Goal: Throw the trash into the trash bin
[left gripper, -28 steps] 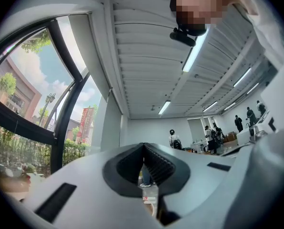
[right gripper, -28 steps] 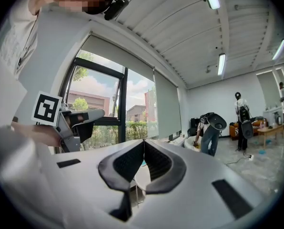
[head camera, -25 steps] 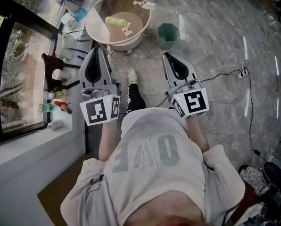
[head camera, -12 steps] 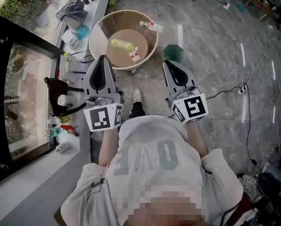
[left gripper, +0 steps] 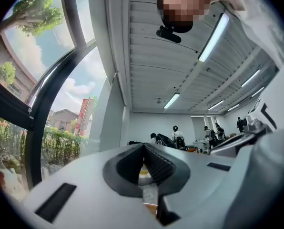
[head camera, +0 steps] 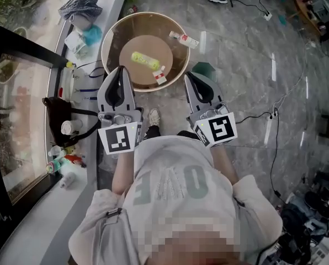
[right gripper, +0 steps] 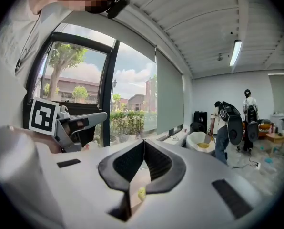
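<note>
In the head view a big round tan tub (head camera: 112,43) stands on the floor just ahead of both grippers. In it lie a yellow-green bottle (head camera: 145,59) and a red-and-white carton (head camera: 160,77); another bottle (head camera: 184,39) rests on its right wall. A small green bin (head camera: 210,69) sits right of the tub, half hidden by my right gripper (head camera: 190,76). My left gripper (head camera: 120,69) reaches over the tub's near rim. Both are shut with nothing between the jaws, as the left gripper (left gripper: 143,146) and the right gripper (right gripper: 143,141) show in their own views.
A window ledge at the left carries a black bag (head camera: 59,112), a cup (head camera: 68,127) and small bottles. Cables (head camera: 264,115) run over the marble floor at the right. People (right gripper: 228,125) and a white tub (right gripper: 199,140) stand further down the room.
The person has walked forward. The tub has come closer to both grippers, and the green bin has slid behind the right gripper. Both grippers stay shut.
</note>
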A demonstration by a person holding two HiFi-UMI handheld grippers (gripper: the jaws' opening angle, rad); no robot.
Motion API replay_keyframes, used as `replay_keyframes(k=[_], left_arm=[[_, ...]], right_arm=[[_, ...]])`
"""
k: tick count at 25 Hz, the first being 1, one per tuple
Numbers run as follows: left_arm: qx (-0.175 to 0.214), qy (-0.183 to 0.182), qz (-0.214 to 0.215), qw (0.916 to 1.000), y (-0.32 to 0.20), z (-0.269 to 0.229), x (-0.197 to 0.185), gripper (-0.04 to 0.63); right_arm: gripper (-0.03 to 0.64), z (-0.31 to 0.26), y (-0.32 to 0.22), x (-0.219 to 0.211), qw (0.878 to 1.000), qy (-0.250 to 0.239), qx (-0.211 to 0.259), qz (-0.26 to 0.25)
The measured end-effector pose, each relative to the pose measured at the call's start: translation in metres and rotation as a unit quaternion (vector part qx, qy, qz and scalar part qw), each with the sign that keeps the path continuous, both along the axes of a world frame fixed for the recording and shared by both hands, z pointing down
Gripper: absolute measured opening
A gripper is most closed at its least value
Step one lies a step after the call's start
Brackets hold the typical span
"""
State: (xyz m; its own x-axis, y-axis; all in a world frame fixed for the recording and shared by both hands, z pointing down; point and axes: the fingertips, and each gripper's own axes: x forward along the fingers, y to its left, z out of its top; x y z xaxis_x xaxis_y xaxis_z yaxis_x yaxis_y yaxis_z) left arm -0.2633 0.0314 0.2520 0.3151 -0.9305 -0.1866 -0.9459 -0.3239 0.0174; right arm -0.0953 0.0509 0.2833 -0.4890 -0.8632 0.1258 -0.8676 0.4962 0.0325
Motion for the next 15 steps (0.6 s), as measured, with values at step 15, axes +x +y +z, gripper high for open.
replay_keyframes(k=[15], left_arm=[[0.0, -0.036, -0.049, 0.9981, -0.063, -0.011, 0.024, 0.012]], right_arm=[[0.015, 0.008, -0.079, 0.039, 0.998, -0.053, -0.006, -0.036]])
